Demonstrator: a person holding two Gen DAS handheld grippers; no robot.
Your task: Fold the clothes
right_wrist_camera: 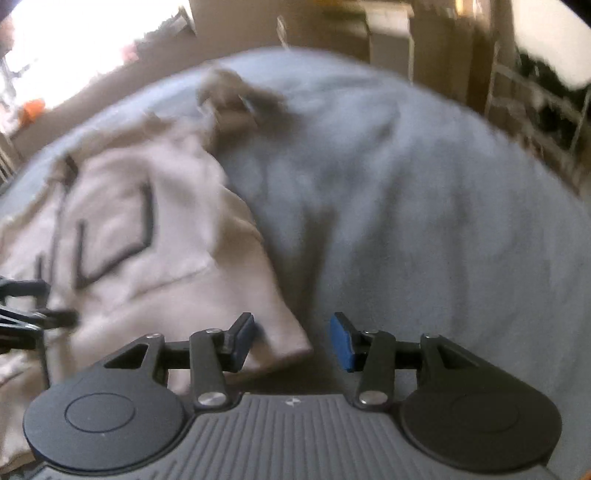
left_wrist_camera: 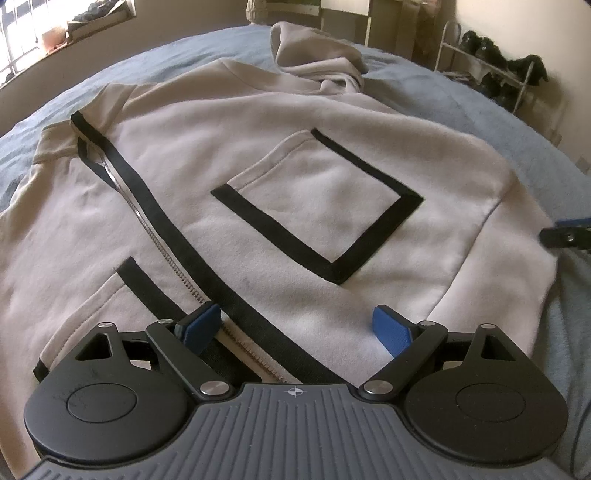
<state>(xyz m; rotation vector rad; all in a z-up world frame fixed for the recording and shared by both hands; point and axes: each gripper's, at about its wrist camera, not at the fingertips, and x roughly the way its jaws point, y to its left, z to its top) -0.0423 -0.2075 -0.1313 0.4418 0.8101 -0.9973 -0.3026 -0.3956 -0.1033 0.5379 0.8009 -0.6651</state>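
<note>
A pale grey zip hoodie (left_wrist_camera: 207, 155) with black trim and a black-edged square pocket (left_wrist_camera: 321, 206) lies spread front-up on a blue bedspread (left_wrist_camera: 498, 122). Its zipper (left_wrist_camera: 162, 254) runs diagonally and its hood (left_wrist_camera: 314, 48) bunches at the far end. My left gripper (left_wrist_camera: 299, 330) hovers open over the hem, straddling the zipper's lower end, holding nothing. In the blurred right wrist view, my right gripper (right_wrist_camera: 293, 341) is open over the hoodie's (right_wrist_camera: 147, 236) near right corner, where the cloth meets the bedspread (right_wrist_camera: 406, 206). The right gripper's tip (left_wrist_camera: 565, 236) shows at the left view's right edge.
A bright window (left_wrist_camera: 26, 33) with a sill of objects lies at the far left. A metal rack (left_wrist_camera: 491, 62) with dark shoes stands at the far right beyond the bed. Furniture lines the far wall. The left gripper (right_wrist_camera: 33, 314) shows at the right view's left edge.
</note>
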